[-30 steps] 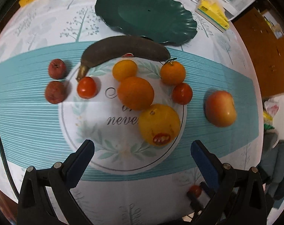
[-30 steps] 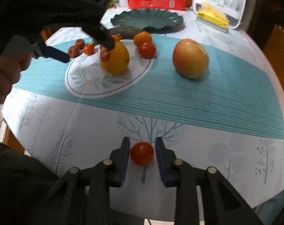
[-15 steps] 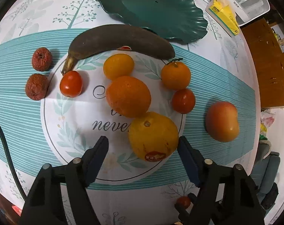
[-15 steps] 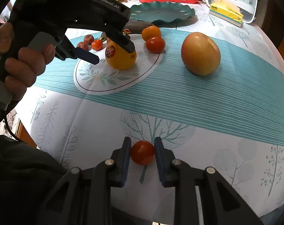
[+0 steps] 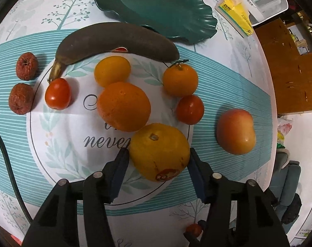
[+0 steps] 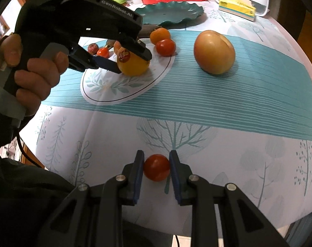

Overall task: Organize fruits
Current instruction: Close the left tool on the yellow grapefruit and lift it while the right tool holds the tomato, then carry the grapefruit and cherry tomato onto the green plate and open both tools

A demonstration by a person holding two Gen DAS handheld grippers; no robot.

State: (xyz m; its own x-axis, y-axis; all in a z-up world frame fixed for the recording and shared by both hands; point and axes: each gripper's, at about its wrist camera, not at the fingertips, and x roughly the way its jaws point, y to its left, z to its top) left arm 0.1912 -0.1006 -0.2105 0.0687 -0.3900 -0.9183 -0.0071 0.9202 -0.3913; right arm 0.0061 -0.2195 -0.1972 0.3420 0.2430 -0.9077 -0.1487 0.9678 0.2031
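Green scalloped plate sits far ahead of the left jaws with nothing in it; all fruit is on the tablecloth. Left gripper jaws are closing around the yellow citrus with the red sticker: right pad looks to be on the rind, left pad just at it, so contact is hard to call. Right gripper jaws are narrow, clamped on a small tomato low over the cloth. Directly ahead of the left jaws, touching the yellow citrus: a big orange; beyond it a smaller yellow-orange fruit, a stemmed mandarin and a tomato ahead-right, another tomato ahead-left. Blackened banana lies across between fruit and plate. Two wrinkled red dates far left; peach-like fruit well right, apart. Something red is mostly hidden behind the banana. In the right wrist view the left gripper body and the hand cover most of the cluster.
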